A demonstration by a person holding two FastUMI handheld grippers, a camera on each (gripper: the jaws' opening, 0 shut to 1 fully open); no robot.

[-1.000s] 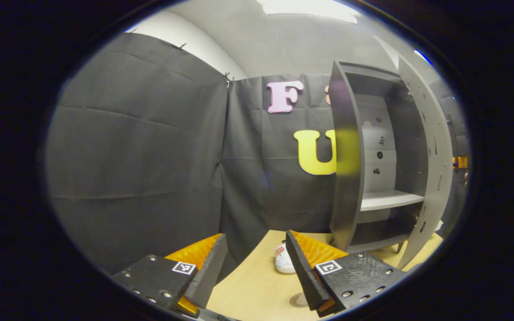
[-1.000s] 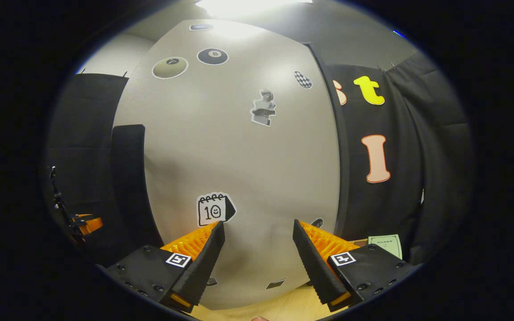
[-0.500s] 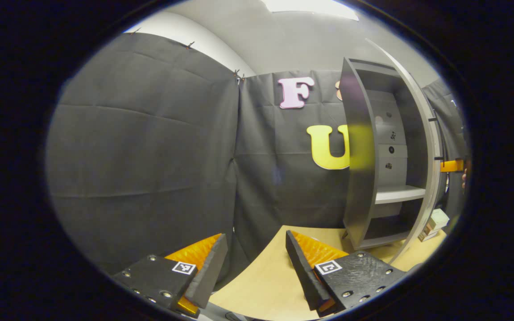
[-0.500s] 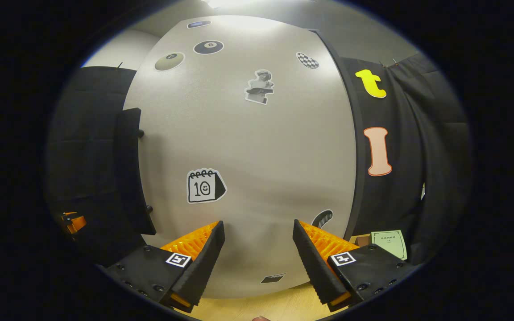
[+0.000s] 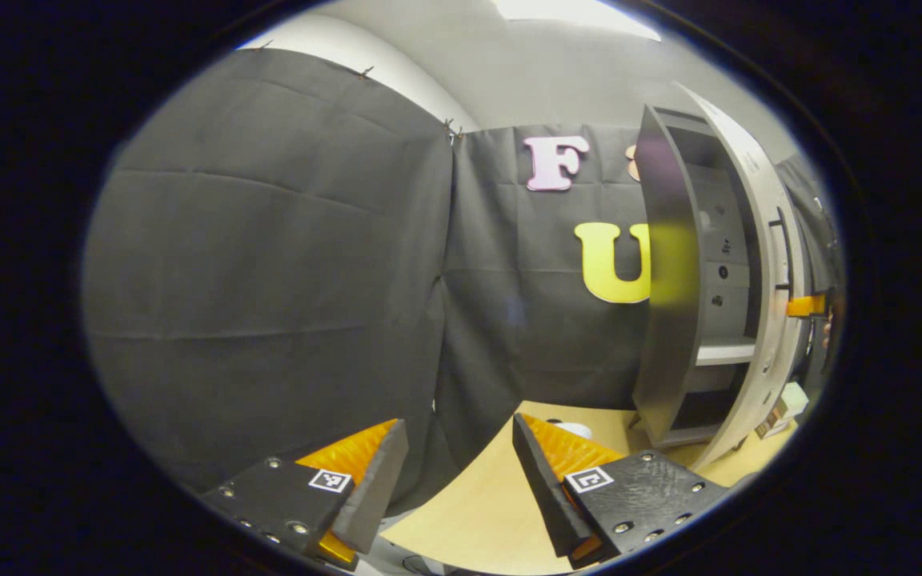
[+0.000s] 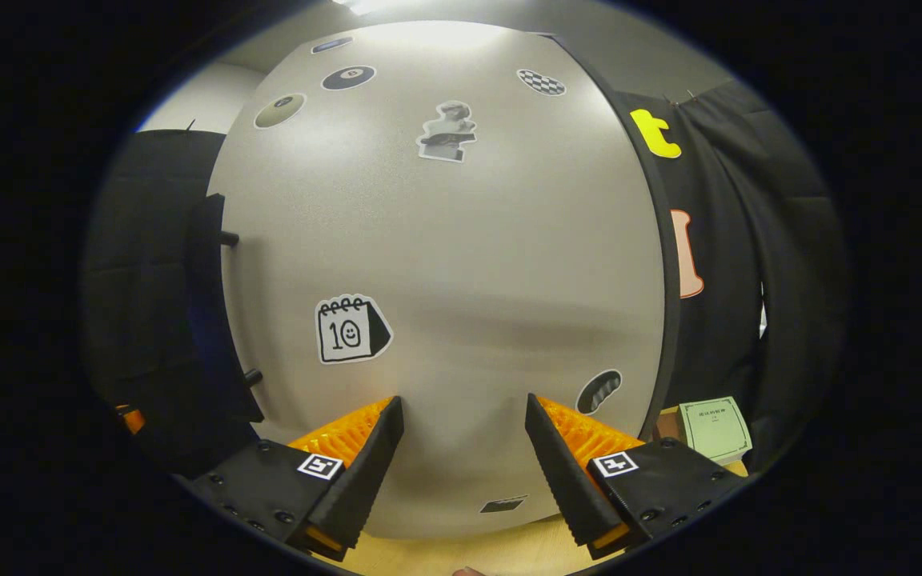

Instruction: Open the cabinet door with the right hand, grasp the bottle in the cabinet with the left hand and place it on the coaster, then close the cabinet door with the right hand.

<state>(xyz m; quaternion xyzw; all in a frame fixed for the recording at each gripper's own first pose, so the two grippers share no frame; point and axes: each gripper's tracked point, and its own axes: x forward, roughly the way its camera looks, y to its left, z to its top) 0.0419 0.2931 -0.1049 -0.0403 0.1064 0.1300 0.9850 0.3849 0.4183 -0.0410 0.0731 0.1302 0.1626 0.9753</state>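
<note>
Our right gripper (image 6: 463, 456), fingers spread and empty, faces the cabinet door (image 6: 461, 264) straight ahead, its tall handle (image 6: 206, 312) at the left edge; our left gripper (image 5: 459, 472), also spread, stands off left of the cabinet (image 5: 673, 272).

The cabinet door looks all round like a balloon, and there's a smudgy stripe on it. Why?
In the right gripper view the fisheye lens bulges the flat cabinet door and bends its edges; the lamp overhead brightens its top, and the grey band across its middle looks like blur or shadow. In the left gripper view the cabinet curves too.
</note>
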